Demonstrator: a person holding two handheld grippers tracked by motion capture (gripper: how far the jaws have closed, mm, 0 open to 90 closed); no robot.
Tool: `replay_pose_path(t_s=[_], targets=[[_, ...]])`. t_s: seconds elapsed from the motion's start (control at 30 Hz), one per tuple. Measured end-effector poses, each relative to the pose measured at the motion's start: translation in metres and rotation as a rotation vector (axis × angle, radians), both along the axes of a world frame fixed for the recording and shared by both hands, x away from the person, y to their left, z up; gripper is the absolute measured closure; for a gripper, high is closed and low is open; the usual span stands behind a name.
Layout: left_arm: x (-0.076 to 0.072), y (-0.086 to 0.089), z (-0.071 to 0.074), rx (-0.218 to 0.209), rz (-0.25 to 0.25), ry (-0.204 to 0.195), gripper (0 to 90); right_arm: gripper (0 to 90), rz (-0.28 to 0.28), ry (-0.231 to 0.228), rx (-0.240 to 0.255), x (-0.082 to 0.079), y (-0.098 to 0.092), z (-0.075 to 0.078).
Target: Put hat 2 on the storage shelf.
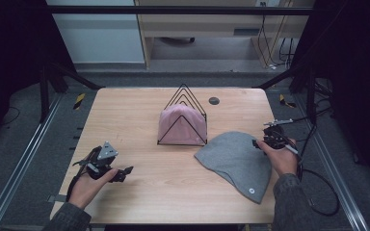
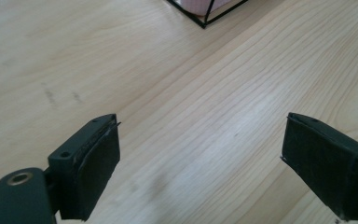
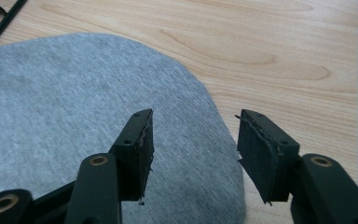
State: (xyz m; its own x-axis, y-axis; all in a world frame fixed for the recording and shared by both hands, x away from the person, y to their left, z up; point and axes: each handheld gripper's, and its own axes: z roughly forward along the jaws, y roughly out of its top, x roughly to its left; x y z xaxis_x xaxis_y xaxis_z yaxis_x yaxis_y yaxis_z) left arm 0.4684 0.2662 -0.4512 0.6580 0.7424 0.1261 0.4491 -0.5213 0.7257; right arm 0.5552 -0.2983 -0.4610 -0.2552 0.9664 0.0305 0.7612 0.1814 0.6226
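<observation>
A pale wood-grain bench (image 1: 139,115) with rounded corners stands on grey carpet, its left half bare. A soft grey knit beanie (image 1: 236,161) lies flat at the right edge beside a pink one (image 1: 180,126) propped in a black wire rack (image 1: 185,98). Right tongs (image 1: 260,143) hover half-open over the grey beanie's rim, gripping nothing; left tongs (image 1: 124,173) gape wide above bare wood.
</observation>
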Motion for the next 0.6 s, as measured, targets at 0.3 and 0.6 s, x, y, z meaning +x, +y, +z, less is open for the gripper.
replay_pose_path(t_s=[0.3, 0.6], targets=[[0.003, 0.025, -0.005, -0.036, 0.075, 0.024, 10.2, 44.8, -0.003, 0.044, -0.020, 0.006, -0.001, -0.017], [0.003, 0.026, -0.006, -0.024, 0.074, 0.029, 10.6, 45.2, 0.001, 0.055, -0.017, 0.006, -0.006, -0.020]])
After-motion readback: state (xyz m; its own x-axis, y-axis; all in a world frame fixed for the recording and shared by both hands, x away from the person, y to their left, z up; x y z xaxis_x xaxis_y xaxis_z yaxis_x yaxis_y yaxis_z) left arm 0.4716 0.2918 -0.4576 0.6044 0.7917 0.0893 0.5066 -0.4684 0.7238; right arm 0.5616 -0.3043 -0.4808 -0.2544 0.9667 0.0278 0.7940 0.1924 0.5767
